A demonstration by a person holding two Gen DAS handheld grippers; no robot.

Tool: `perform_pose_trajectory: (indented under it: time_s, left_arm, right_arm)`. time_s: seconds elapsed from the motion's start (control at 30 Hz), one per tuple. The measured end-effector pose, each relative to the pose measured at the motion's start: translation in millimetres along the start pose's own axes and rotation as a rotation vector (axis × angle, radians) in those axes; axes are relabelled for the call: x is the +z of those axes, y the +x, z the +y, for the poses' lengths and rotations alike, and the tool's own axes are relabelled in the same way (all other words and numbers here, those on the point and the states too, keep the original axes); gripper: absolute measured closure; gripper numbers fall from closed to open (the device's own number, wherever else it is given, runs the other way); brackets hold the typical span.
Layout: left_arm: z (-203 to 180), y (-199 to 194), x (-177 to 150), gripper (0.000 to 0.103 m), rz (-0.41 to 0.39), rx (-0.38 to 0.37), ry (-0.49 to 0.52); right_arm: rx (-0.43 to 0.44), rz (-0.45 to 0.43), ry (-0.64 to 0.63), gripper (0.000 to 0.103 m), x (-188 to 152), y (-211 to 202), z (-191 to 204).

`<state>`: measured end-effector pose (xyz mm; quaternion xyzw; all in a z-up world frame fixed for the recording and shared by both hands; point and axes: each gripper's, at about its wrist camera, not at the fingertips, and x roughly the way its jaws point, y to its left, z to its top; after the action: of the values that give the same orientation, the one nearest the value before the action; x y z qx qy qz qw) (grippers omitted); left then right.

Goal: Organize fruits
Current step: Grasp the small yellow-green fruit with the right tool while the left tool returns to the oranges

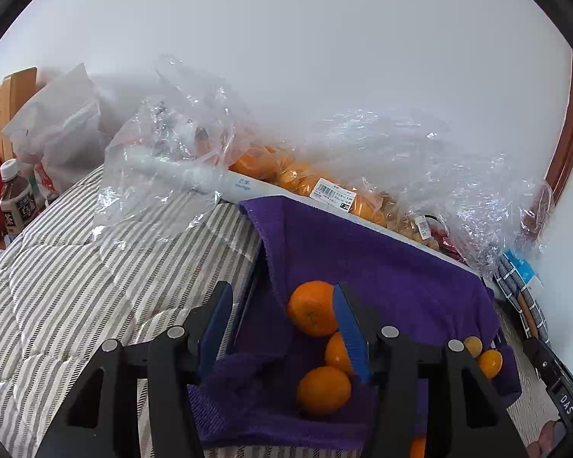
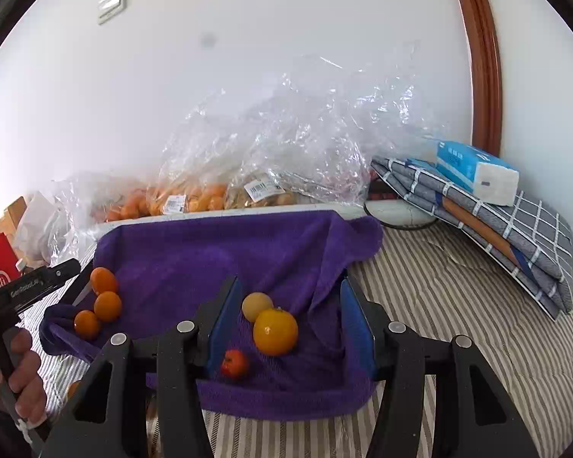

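In the left wrist view, the left gripper [image 1: 282,328] hangs over the left part of the purple towel [image 1: 382,267], which lies on the striped bedding [image 1: 76,267]. Its jaws stand apart and nothing is between the pads; the nearest orange [image 1: 311,307] shows just beside the right finger, partly behind it, and does not look pressed. Two more oranges [image 1: 323,391] lie close below it in a fold of the cloth, so the three make one group. Two small yellow fruits [image 1: 489,362] lie further to the right. Behind the towel, clear plastic bags [image 1: 313,179] still hold many fruits.

In the right wrist view, the right gripper [image 2: 290,324] is also apart and empty. Between its fingers, but lying on the towel, I see a big yellow-orange citrus [image 2: 275,331], a pale round fruit [image 2: 257,306] touching it from behind, and a small red fruit [image 2: 234,363] near the left finger. The three oranges sit at the left edge, next to the person's hand [image 2: 23,378] that carries the other tool.

To do this step well, I think each gripper should take one fruit only, close on its widest part with gentle force, and put it beside the same kind. The cloth is soft and folded, so fruits may roll; it is better to lower slowly and not push the neighbours.
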<state>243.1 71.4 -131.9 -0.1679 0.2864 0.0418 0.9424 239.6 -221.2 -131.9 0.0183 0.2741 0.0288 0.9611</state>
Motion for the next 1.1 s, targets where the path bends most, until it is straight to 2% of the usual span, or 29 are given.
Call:
perform_pose_trajectory:
  time_s: [0.23,0.43,0.57,0.63,0.77,0.93,1.0,1.03,1.1]
  left_arm:
    - [26,-33,-18,0.05,0.004,0.013,-0.007]
    - [47,-52,-34,0.049,0.048,0.029,-0.039]
    - [56,-63,-43,0.049,0.064,0.051,-0.042]
    - [57,-65,-48,0.046,0.084,0.066,-0.021]
    - [58,-75,-52,0.045,0.067,0.066,-0.004]
    - [48,-74,-54,0.045,0.074,0.066,0.048]
    - [48,-74,-54,0.045,0.074,0.062,0.051]
    - [48,-74,-54,0.045,0.074,0.062,0.051]
    - [48,-74,-54,0.045,0.076,0.058,0.052]
  right_arm:
    - [0.011,0.049,0.001,0.049,-16,-32,18]
    - [0.06,0.129,-0.021,0.049,-46,-45,44]
    - [0.128,0.177,-0.024,0.05,-64,-49,62]
    - [0.139,0.196,-0.039,0.055,-73,-50,72]
    - [0.155,0.223,-0.074,0.062,-84,-48,87]
    - [0.16,0.269,-0.095,0.066,-87,-40,96]
    - [0.155,0.286,-0.1,0.07,-88,-34,97]
    - [0.167,0.299,-0.092,0.077,-89,-32,96]
    - [0.171,0.308,-0.08,0.08,-89,-30,94]
